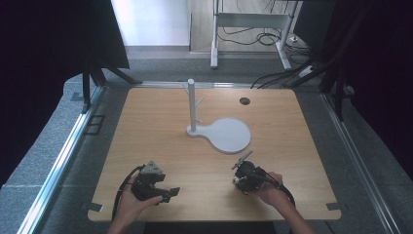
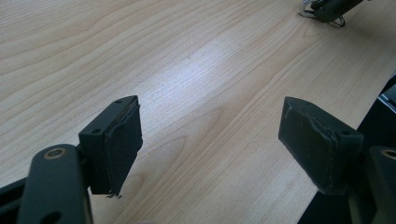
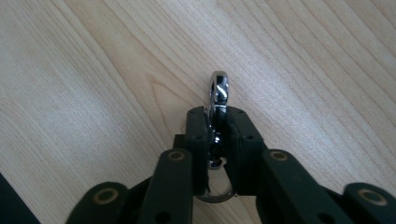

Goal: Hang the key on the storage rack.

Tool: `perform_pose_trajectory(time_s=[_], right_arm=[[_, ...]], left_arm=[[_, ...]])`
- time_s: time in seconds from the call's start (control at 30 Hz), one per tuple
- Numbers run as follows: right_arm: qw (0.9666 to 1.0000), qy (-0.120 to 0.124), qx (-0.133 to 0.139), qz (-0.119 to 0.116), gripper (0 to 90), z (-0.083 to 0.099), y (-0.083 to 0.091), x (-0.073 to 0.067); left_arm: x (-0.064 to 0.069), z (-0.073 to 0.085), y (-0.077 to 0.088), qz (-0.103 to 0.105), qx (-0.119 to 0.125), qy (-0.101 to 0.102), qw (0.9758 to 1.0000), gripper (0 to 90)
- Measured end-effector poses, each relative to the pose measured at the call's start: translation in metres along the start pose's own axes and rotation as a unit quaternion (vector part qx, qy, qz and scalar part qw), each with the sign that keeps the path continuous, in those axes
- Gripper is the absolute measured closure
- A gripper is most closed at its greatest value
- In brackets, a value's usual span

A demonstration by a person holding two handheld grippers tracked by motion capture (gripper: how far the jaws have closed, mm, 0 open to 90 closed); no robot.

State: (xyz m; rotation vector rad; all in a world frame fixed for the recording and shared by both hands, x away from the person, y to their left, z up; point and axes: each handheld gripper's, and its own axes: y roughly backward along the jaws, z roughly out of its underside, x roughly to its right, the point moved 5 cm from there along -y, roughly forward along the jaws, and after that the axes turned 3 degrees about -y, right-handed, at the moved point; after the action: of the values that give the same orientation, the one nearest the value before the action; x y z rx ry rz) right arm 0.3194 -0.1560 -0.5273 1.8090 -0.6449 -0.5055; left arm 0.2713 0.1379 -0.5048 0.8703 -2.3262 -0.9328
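Observation:
My right gripper (image 3: 218, 122) is shut on a small chrome metal clip (image 3: 218, 89), whose rounded end sticks out past the pads and whose curved part shows under the jaws. In the high view the right gripper (image 1: 238, 169) is held low over the table's front right, with the clip (image 1: 243, 159) pointing toward a white stand (image 1: 192, 105). The stand is an upright post with short side pegs on a flat round base (image 1: 230, 135) at mid-table. My left gripper (image 2: 210, 135) stands open with nothing between its pads, held at the front left (image 1: 168, 191).
The wooden table (image 1: 146, 126) has a dark round cable hole (image 1: 244, 101) at the back right. In the left gripper view the table's front edge (image 2: 345, 140) runs close by on the right, and the other gripper (image 2: 329, 7) shows far off. Metal rails flank the table.

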Motion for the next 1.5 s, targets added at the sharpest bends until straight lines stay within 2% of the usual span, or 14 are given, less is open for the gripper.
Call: perform_pose_trajectory(time_s=[0.33, 0.47, 0.6, 1.0, 1.37, 1.5], right_arm=[[0.9999, 0.008, 0.001, 0.008, 84.2, 0.000, 0.000, -0.002], [0.9995, 0.013, 0.003, 0.029, 84.3, -0.001, 0.000, -0.001], [0.9994, 0.016, 0.008, 0.031, 84.3, -0.003, 0.002, -0.001], [0.9993, 0.002, 0.026, 0.027, 84.1, -0.005, 0.014, 0.008], [0.9980, -0.002, 0.047, 0.041, 84.1, -0.011, 0.029, 0.016], [0.9978, 0.002, 0.049, 0.046, 84.4, -0.013, 0.029, 0.016]], left_arm=[[0.000, 0.000, 0.000, -0.001, 0.000, 0.000, 1.0000, 22.1], [0.000, 0.000, 0.001, -0.001, 0.001, -0.001, 1.0000, 22.1], [-0.001, 0.000, 0.002, -0.001, 0.001, 0.001, 1.0000, 22.1], [-0.001, 0.000, 0.001, -0.003, 0.000, 0.002, 1.0000, 22.0], [-0.001, 0.000, 0.001, -0.003, -0.001, 0.001, 1.0000, 22.0], [-0.001, 0.000, 0.001, -0.003, 0.001, 0.001, 1.0000, 22.0]])
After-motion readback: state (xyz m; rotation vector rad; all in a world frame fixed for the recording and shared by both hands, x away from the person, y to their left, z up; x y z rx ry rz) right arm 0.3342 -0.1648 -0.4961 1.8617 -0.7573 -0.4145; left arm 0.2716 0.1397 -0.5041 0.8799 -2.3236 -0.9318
